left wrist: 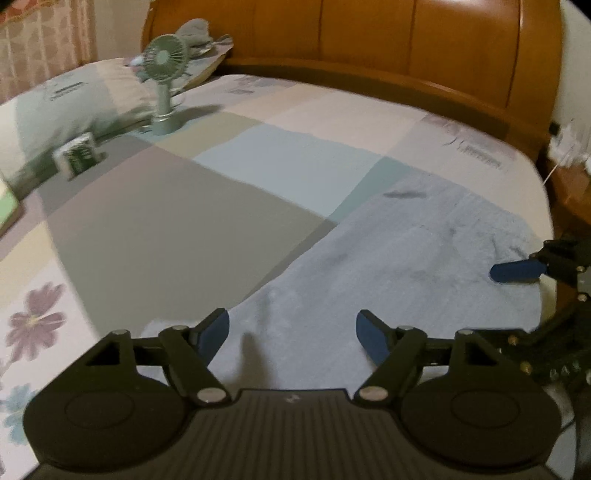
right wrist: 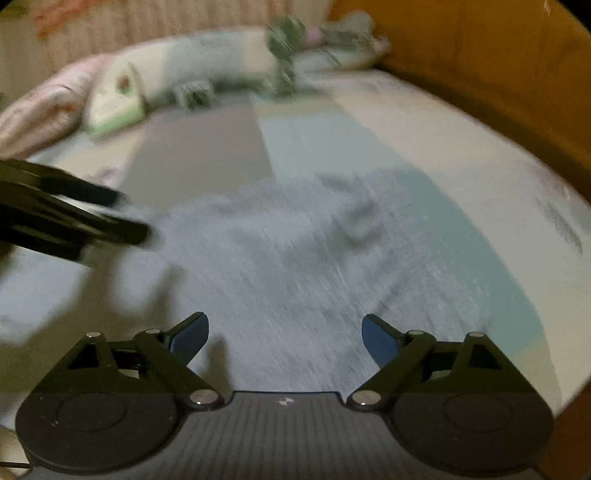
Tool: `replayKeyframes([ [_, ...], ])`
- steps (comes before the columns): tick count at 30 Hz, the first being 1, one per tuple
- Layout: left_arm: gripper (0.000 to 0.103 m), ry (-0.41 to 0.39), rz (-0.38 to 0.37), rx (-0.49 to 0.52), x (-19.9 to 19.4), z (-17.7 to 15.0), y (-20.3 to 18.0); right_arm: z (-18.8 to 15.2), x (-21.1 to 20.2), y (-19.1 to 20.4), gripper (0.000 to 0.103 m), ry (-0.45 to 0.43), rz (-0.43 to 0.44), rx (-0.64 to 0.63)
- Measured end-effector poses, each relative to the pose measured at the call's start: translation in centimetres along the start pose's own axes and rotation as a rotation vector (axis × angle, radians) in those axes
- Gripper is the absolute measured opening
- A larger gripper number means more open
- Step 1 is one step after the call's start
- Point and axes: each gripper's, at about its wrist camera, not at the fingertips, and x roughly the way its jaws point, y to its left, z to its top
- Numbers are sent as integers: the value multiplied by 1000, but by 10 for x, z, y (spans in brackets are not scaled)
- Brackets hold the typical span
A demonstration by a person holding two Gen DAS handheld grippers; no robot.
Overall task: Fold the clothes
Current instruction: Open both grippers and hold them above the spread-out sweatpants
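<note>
Both grippers, L [left wrist: 291, 332] & R [right wrist: 284, 334], hover w/ fingers spread, nothing pinched. Light-blue garment [left wrist: 406, 251] lies flat on bed [left wrist: 184, 206].

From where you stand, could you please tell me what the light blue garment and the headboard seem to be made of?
Light blue garment: probably soft fleece or brushed knit; matte, fuzzy, limp on the bed.
Headboard: apparently wood, glossy varnish; orange-brown panels with light glare.

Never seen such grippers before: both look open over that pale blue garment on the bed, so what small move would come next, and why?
Probably lower the left gripper onto the garment's near edge and close. Both it and the right gripper are open and empty.
</note>
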Motion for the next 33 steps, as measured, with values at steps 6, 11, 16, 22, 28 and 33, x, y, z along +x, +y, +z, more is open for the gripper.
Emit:
replayKeyframes([
  [6,80,13,103,87,-47,-18,4,1,-30,17,95,-42,35,-32],
  [11,83,43,174,124,-85,-57,0,-10,-39,53,98,-39,107,-88],
  [16,84,104,174,59,-89,-110,-2,-35,-28,89,100,23,100,-207],
  [22,84,126,157,-43,-91,-154,-6,-56,-34,102,103,41,60,-280],
  [28,84,86,156,-69,-109,-161,-7,-46,-49,115,103,30,54,-344],
  [33,84,60,149,-124,-115,-162,-2,-29,-54,139,103,-14,69,-403],
])
